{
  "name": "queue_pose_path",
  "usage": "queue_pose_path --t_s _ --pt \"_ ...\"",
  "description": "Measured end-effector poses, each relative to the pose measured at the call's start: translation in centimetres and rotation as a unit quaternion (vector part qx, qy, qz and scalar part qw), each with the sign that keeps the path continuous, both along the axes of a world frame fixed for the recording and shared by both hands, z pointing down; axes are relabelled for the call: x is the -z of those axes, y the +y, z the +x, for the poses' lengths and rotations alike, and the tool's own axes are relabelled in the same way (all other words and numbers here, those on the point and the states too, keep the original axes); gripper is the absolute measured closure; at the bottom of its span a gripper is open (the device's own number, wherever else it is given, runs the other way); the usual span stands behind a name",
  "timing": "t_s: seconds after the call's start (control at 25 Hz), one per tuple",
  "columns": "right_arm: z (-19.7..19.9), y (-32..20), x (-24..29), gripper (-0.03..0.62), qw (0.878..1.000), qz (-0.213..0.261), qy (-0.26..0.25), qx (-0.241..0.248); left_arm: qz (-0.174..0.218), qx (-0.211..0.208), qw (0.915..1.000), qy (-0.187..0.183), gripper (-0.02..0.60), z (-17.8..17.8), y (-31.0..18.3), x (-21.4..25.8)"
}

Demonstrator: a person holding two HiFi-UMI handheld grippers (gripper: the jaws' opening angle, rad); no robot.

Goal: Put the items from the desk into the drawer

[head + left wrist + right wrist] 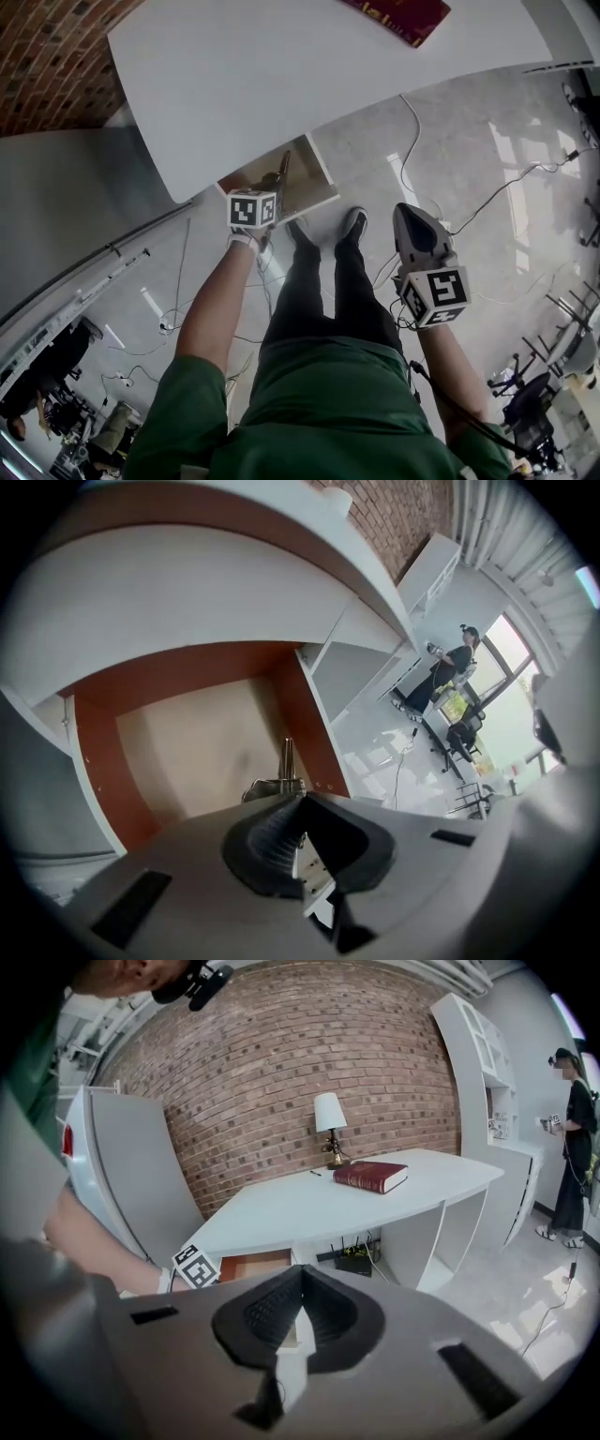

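While the person stands at the white tabletop, the left tongs reach over the open drawer beneath it. Their jaws are pressed together on a slim metal piece, possibly a pen or clip, which pokes out above the drawer's pale floor. The right tongs hang beside the person's right leg, jaws together with nothing between them. A red book lies on the tabletop's far end, near a small lamp.
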State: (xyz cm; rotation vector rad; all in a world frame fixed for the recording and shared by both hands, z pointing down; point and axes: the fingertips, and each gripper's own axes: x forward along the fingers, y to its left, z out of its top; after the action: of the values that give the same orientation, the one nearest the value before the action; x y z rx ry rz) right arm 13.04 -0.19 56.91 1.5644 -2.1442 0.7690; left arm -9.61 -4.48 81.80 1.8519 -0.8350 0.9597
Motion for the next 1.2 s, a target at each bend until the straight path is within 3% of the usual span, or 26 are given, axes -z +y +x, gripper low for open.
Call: queue_pose_path --t_s 0.16,0.48,0.6,0.8,1.2 --pt "-0.2 0.0 -1.9 0.592 1.000 -0.011 -0.001 0.000 0.014 0.002 0.9999 -0.006 0.569 0.1 -1.5 -1.5" --pt "-0.8 0.2 -5.1 0.594 1.000 -0.030 -0.006 0.005 0.055 -0.051 0.9971 -0.012 0.569 1.6 -2.8 -4.4" --pt "-1.1 0.0 -5.9 0.592 0.999 -0.033 -0.008 0.008 0.049 -0.060 0.9969 -0.009 0.569 2.1 -2.4 -5.8" --pt "-1.5 -0.5 -6.4 0.592 0.999 -0.035 -0.009 0.018 0.036 -0.107 0.9927 -0.043 0.568 2.0 -1.8 -8.0" --pt "-0.9 -0.6 -7.8 0.592 0.999 -0.048 -0.006 0.012 0.023 -0.103 0.9917 -0.074 0.565 1.1 -1.8 -10.2"
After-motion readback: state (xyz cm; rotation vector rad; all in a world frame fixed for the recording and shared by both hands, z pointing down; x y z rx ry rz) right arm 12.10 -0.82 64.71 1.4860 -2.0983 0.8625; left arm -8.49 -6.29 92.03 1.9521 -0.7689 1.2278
